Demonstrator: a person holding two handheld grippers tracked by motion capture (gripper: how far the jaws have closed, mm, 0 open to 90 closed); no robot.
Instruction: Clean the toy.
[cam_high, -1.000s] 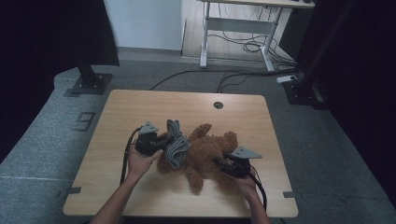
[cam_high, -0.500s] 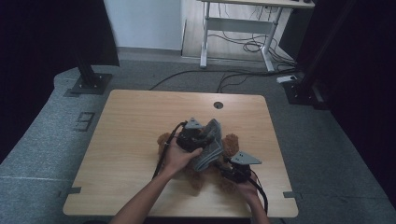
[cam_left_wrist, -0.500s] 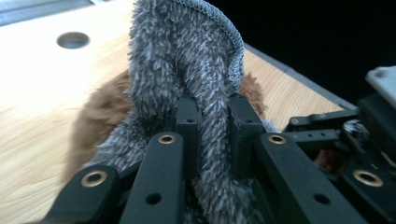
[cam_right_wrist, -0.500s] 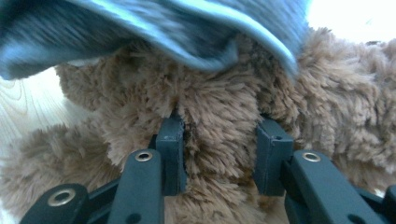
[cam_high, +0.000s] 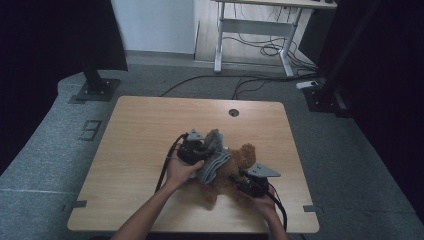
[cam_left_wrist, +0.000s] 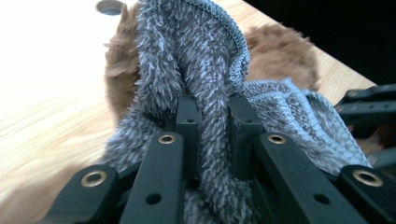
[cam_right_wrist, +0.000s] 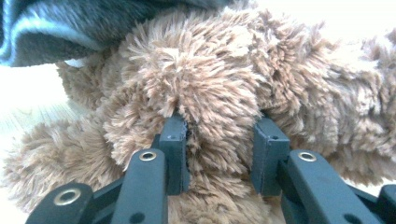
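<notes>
A brown, shaggy plush teddy bear (cam_high: 235, 172) lies at lower centre of the high view on the light wooden table (cam_high: 150, 125), with a grey fuzzy knitted cloth (cam_high: 212, 162) draped over its left part. The left gripper (cam_left_wrist: 212, 119) pinches a fold of that cloth tight. The right gripper (cam_right_wrist: 219, 140), its jaws having just been closing, clamps a tuft of the bear's fur at lower right.

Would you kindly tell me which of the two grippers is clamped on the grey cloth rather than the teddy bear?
The left gripper: its jaws pinch the grey fleecy cloth, while the right gripper grips the brown teddy bear.
</notes>
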